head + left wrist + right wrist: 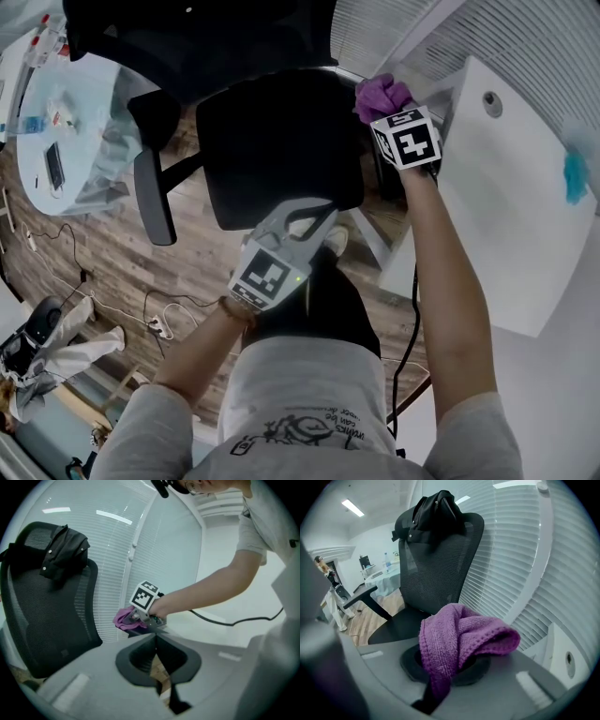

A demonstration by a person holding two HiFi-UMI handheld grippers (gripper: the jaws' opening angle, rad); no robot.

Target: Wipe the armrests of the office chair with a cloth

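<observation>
1. The chair's [281, 141] left armrest [153, 202] shows plainly in the head view. The right armrest lies under the cloth [380, 94] and the right gripper [386, 112], so I cannot tell whether the cloth touches it. The chair's base is hidden below the seat. Small things on the left bench [84, 159] are too small to name.
2. The left gripper [314, 214] hangs over the front edge of the seat, well apart from both armrests. In its own view its fingers [138, 641] are closed against each other with nothing between them. Only a slit of wooden floor shows lower down.
3. The right gripper is at the seat's right side, arm stretched forward. Its fingers are clamped on the purple cloth. In the right gripper view the cloth bunches over the fingertips and hides them, with one tail hanging down between the fingers.
4. A dark jacket [436, 510] is draped over the top of the mesh backrest.
5. White blinds [520, 550] stand just behind and to the right of the chair.
6. A white bench [506, 234] lies right of the right arm, with a small teal thing [574, 176] near its far edge. A black cable [412, 328] hangs down along the forearm.
7. Cables trail across the floor [103, 262] at the left.
</observation>
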